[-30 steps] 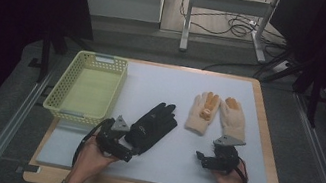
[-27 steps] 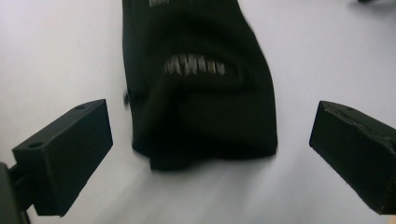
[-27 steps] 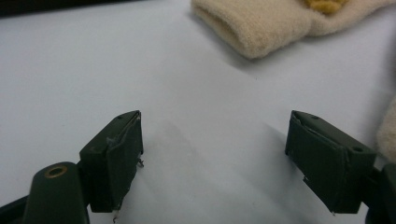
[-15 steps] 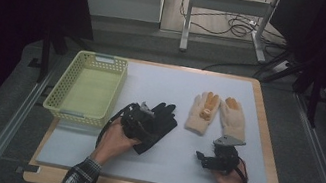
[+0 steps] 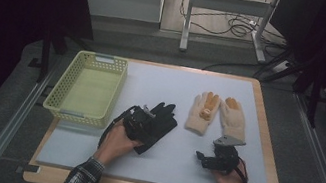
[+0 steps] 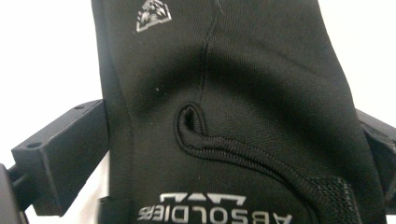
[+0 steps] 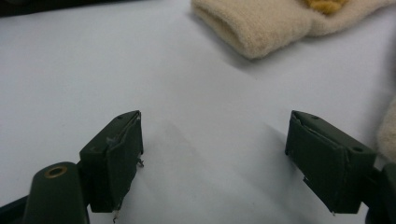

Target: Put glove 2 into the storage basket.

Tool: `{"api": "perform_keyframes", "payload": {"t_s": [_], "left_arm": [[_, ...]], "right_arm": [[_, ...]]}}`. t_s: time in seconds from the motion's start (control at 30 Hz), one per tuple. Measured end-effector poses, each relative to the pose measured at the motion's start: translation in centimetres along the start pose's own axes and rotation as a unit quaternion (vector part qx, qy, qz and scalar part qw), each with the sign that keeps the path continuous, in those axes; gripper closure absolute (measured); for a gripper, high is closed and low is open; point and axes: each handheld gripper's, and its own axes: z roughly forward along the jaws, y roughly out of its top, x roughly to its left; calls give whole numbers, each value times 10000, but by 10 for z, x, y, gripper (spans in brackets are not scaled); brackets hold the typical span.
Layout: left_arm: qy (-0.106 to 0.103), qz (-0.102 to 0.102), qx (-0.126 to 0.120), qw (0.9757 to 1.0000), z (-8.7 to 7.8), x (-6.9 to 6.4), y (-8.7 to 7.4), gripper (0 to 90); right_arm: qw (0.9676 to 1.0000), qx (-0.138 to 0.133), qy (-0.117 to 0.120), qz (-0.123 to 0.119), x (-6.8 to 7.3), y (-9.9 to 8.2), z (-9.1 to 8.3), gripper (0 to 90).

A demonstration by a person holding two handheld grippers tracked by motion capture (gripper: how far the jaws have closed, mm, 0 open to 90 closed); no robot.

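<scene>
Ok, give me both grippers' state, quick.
Left gripper: open, jaws either side of the black glove, not clamped.
Right gripper: open, holding nothing, above the white mat.

The right gripper (image 7: pixel 214 161) holds its two black jaws wide apart over the bare white mat (image 7: pixel 116 70), with a cream knitted glove's cuff (image 7: pixel 261 28) lying beyond them.

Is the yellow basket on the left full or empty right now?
Empty. The high view shows the yellow basket with a bare floor; the black glove and the cream gloves lie on the mat outside it.
</scene>
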Motion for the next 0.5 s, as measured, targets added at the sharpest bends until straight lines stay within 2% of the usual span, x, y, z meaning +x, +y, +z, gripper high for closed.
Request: {"api": "perform_keyframes", "payload": {"t_s": [0.13,0.23,0.37,0.5], "left_arm": [[-16,83,-5,10000,0,-7,-1,0],[-32,83,-24,10000,-2,-7,-1,50],[-157,58,-122,9998,-9,-3,0,273],[-343,-10,-159,9993,-12,5,1,581]], "right_arm": [[10000,1,0,-2,0,0,0,187],[10000,1,-3,-1,0,0,0,187],[10000,3,-3,-1,0,0,0,187],[10000,3,-4,-3,0,0,0,187]]}}
